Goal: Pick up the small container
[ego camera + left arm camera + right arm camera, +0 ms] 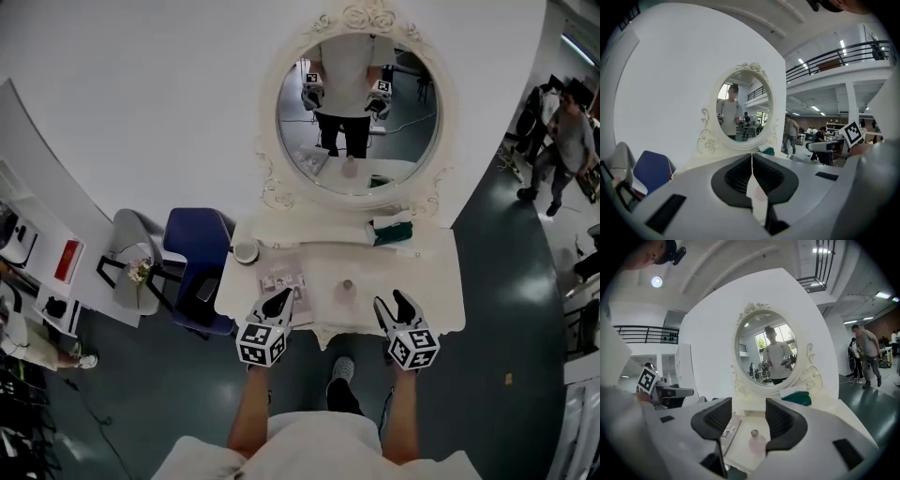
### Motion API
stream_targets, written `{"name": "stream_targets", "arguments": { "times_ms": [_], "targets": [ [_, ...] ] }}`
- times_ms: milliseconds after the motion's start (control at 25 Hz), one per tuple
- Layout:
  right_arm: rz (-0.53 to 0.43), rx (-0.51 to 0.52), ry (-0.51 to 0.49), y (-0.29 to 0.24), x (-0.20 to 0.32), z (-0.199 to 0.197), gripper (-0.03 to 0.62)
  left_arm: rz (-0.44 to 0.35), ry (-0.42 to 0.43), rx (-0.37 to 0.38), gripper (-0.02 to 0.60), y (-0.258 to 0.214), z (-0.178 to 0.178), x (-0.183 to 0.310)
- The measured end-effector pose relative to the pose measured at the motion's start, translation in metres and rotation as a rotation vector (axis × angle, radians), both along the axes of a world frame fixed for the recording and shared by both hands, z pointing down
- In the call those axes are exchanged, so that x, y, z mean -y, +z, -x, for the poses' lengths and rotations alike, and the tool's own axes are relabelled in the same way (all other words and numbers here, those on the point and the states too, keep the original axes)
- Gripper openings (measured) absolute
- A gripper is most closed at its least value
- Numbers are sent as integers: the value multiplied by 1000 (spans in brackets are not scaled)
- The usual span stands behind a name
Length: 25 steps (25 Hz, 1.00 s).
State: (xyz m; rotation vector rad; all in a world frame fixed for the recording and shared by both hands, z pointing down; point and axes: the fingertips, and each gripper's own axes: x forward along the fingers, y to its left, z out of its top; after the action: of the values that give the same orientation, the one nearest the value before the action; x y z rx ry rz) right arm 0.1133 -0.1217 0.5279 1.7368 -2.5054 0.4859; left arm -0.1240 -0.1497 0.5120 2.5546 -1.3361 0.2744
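Observation:
The small container (347, 289) is a pale pink bottle with a round cap, standing upright near the front of the white dressing table (431, 291). In the right gripper view the bottle (757, 442) shows low between the jaws, still some way ahead of them. My right gripper (394, 305) (748, 416) hangs over the table's front edge, just right of the bottle, open and empty. My left gripper (281, 298) (752, 157) is at the front edge left of the bottle, its tips meeting, with nothing held.
An oval mirror (357, 112) in an ornate white frame rises at the table's back. A green packet (389, 232) lies back right, a small round bowl (246, 251) back left, a booklet (281, 281) under my left gripper. A blue chair (195, 267) stands left of the table.

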Motion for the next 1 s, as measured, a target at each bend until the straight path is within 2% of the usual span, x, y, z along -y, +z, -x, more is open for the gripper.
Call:
{"name": "stream_targets", "arguments": {
  "times_ms": [320, 480, 680, 1000],
  "targets": [
    [11, 36, -47, 10, 49, 0, 238, 6, -14, 54, 31, -3, -13, 40],
    [36, 50, -83, 21, 67, -2, 238, -10, 0, 44, 30, -8, -27, 62],
    [21, 27, -110, 25, 95, -11, 238, -17, 8, 29, 31, -8, -46, 95],
    [61, 12, -180, 58, 123, -11, 244, 20, 26, -16, 29, 13, -78, 128]
  ]
}}
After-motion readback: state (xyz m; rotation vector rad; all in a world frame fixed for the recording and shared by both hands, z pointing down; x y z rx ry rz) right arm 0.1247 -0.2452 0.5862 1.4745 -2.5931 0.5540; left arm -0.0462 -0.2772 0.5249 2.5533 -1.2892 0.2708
